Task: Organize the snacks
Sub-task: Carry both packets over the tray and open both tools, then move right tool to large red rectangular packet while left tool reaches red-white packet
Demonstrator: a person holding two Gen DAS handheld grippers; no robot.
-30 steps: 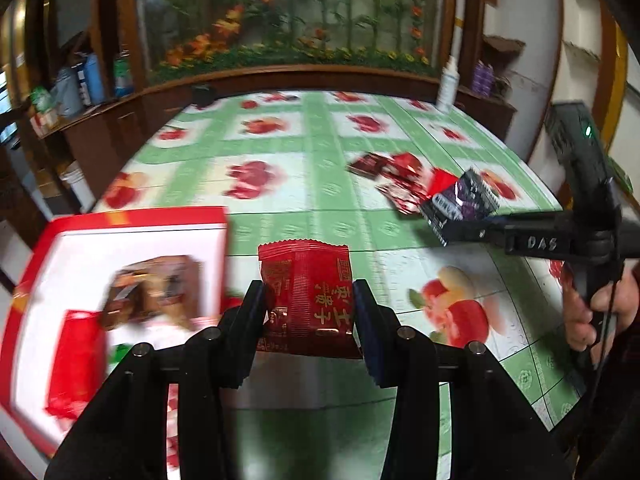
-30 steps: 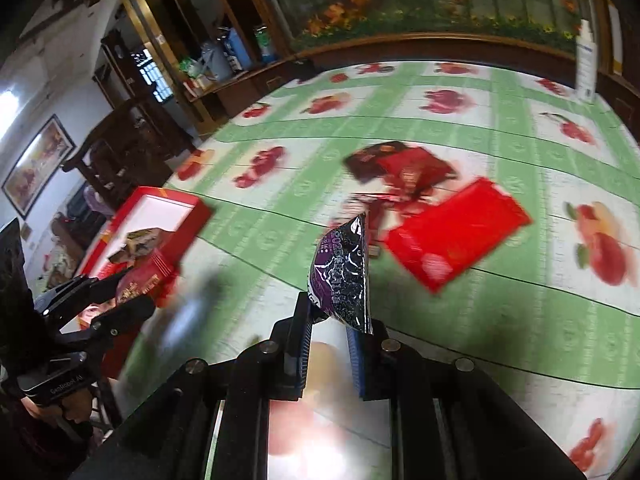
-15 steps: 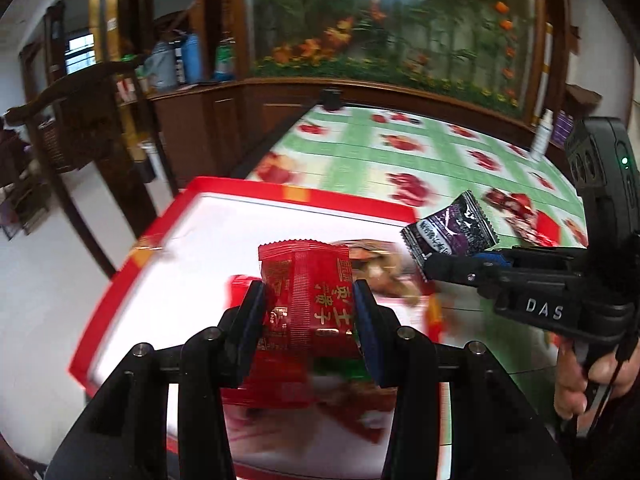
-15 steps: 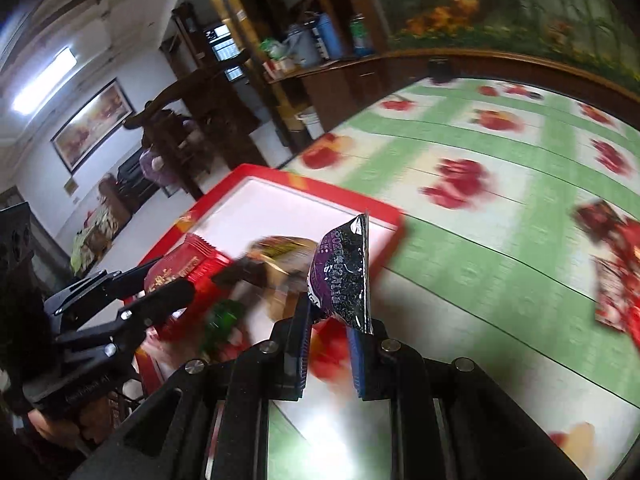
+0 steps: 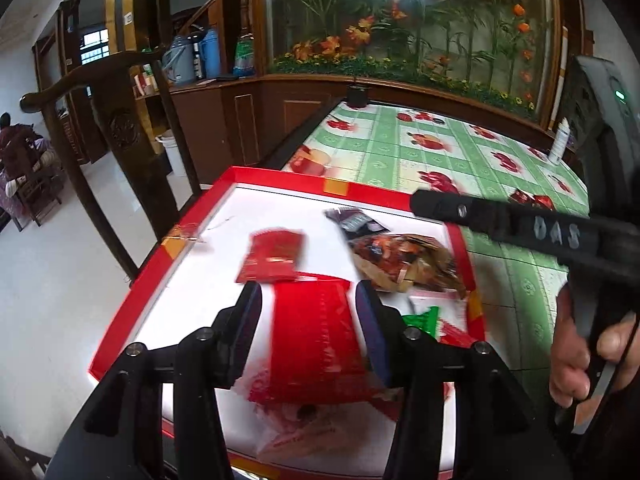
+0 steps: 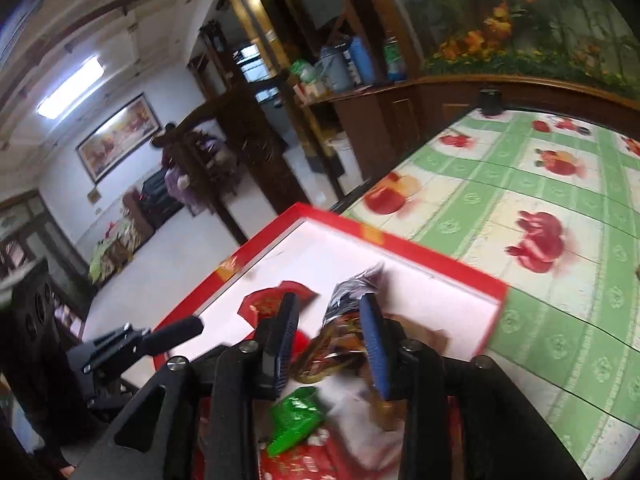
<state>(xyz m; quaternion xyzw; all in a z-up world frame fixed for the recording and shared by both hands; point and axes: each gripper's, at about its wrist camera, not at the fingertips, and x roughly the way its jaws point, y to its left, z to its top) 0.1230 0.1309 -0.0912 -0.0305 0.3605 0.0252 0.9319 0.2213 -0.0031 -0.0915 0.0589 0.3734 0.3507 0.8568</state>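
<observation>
Progress check: both my grippers hang over the shallow red-rimmed white cardboard tray [image 5: 456,236] that sits at the near left corner of the green fruit-print tablecloth [image 5: 404,156]. Left gripper [image 5: 308,320]: jaws opening, nothing between the pads; the small red foil snack packet [image 5: 274,256] lies blurred on the tray floor just ahead, toward the tray's left edge. Right gripper [image 6: 330,340]: jaws opening as well, pads apart; the dark purple crinkled snack packet [image 6: 354,286] shows between them but looks free, lying near the tray's far edge. Already in the tray: a brown-orange wrapped snack bag [image 5: 404,258], a large flat red packet [image 5: 316,336] under my left jaws and a green wrapper [image 6: 294,416]. Remaining, as I judge it: a few red packets [image 5: 530,200] toward the tablecloth's far right edge, well apart from the tray.
</observation>
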